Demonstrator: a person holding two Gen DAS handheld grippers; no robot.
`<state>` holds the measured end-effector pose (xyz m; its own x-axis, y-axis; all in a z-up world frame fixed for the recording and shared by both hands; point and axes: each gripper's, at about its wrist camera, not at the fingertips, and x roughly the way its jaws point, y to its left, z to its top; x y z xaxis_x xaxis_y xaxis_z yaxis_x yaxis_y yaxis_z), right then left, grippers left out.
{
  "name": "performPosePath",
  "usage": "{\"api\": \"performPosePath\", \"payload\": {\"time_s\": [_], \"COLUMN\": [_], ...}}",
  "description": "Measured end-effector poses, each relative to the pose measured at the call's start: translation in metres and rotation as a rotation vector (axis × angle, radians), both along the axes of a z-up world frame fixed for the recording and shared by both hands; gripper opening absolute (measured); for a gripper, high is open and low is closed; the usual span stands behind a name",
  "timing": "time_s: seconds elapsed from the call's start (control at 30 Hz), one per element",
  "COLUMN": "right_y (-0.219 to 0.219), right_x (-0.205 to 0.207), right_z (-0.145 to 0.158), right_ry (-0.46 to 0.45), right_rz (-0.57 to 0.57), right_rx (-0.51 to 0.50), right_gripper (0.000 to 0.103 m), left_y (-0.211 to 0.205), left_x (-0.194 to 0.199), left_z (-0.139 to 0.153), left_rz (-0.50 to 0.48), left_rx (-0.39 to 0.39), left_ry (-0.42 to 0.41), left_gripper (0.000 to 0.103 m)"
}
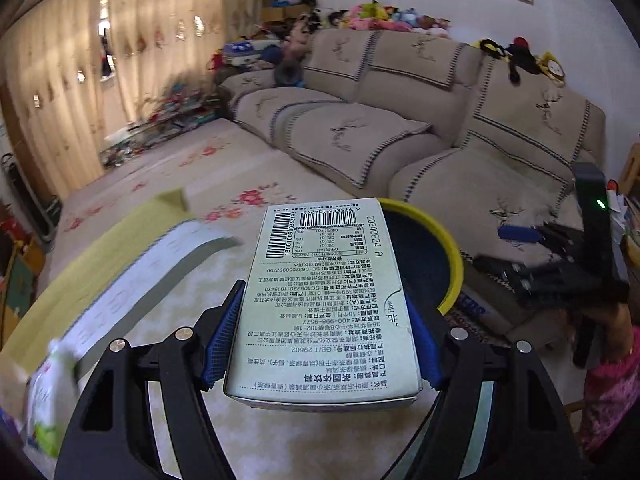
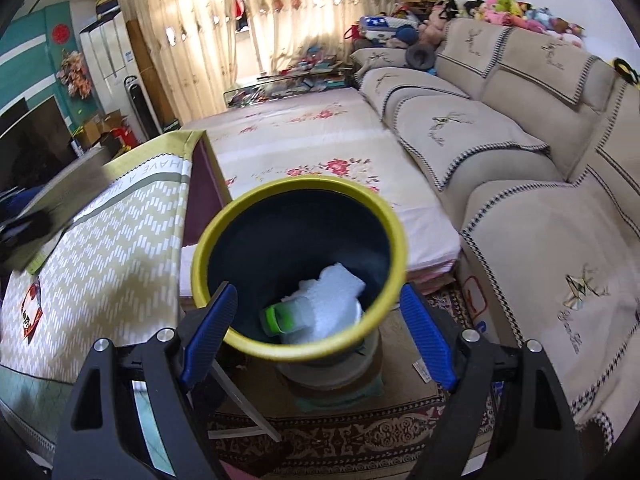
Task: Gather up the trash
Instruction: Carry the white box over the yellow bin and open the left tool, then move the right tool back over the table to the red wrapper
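Cardboard box [image 1: 326, 304] sat clamped in the left gripper [image 1: 320, 332]; the right gripper [image 2: 316, 320] gaped empty over the yellow-rimmed bin [image 2: 298, 272], beige sofa [image 2: 520, 168] beside it.

left claw [image 1: 320, 336]: blue pads pressed on both long sides of a pale box [image 1: 324, 300], jaws wide, box held flat, printed label face up
box: barcodes at far end, far end overlaps near rim of bin
bin [image 1: 448, 248]: yellow rim, dark inside, just beyond box
worktop [image 1: 100, 272]: left, yellow-green patterned cloth, blurred
pouch [image 1: 52, 392]: white-green, blurred, lower left edge
right claw [image 1: 520, 236]: far right, blurred, blue pad showing, state unclear here
sleeve [image 1: 608, 392]: pink patterned, lower right
sofa [image 1: 440, 120]: beige, behind bin, plush toys along the back
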<state>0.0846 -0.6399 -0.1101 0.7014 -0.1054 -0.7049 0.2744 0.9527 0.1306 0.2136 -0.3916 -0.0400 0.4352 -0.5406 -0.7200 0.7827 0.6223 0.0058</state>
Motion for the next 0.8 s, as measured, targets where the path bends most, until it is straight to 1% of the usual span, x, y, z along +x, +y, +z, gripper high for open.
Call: {"api": "performPosePath", "payload": {"time_s": [0.03, 0.07, 0.2, 0.3, 0.4, 0.47, 0.5, 0.53, 0.6, 0.67, 0.7, 0.73, 0.8], "right_y": [-0.005, -0.008, -0.020, -0.026, -0.031, -0.033, -0.033, -0.033, -0.031, -0.026, -0.024, -0.021, -0.014], "right_x": [-0.007, -0.011, -0.026, -0.032, -0.036, -0.038, -0.038, -0.038, -0.038, -0.037, -0.037, -0.036, -0.034], "right_z": [0.000, -0.001, -0.004, -0.008, -0.010, -0.012, -0.012, -0.013, -0.013, -0.013, -0.013, -0.014, -0.013], "right_ry": [-0.001, -0.001, -0.001, 0.001, 0.000, 0.001, 0.001, 0.001, -0.002, -0.002, -0.001, -0.002, -0.006], "right_rz": [-0.012, -0.021, -0.052, -0.068, -0.081, -0.084, -0.086, -0.087, -0.083, -0.074, -0.067, -0.060, -0.042], "right_rx": [0.006, 0.009, 0.023, 0.034, 0.043, 0.048, 0.050, 0.054, 0.060, 0.063, 0.065, 0.068, 0.074], "right_gripper": [0.079, 0.079, 0.079, 0.079, 0.079, 0.079, 0.079, 0.079, 0.079, 0.079, 0.079, 0.079, 0.079], "left_y": [-0.012, -0.034, -0.090, -0.123, -0.144, -0.152, -0.153, -0.152, -0.145, -0.130, -0.119, -0.102, -0.074], "left_x": [0.002, 0.008, 0.024, 0.038, 0.049, 0.054, 0.056, 0.058, 0.057, 0.051, 0.048, 0.042, 0.028], "left_z": [-0.003, -0.009, -0.030, -0.047, -0.063, -0.069, -0.070, -0.069, -0.063, -0.052, -0.046, -0.035, -0.022], "left_rz": [-0.011, -0.031, -0.065, -0.060, -0.047, -0.038, -0.029, -0.016, -0.003, 0.003, 0.008, 0.019, 0.041], "left_rx": [0.004, 0.012, 0.038, 0.056, 0.073, 0.075, 0.072, 0.064, 0.036, 0.008, -0.010, -0.042, -0.071], "left_ry": [0.008, 0.025, 0.073, 0.105, 0.119, 0.112, 0.107, 0.104, 0.118, 0.129, 0.125, 0.110, 0.083], "left_gripper": [0.072, 0.072, 0.072, 0.072, 0.072, 0.080, 0.089, 0.092, 0.093, 0.095, 0.098, 0.098, 0.098]}}
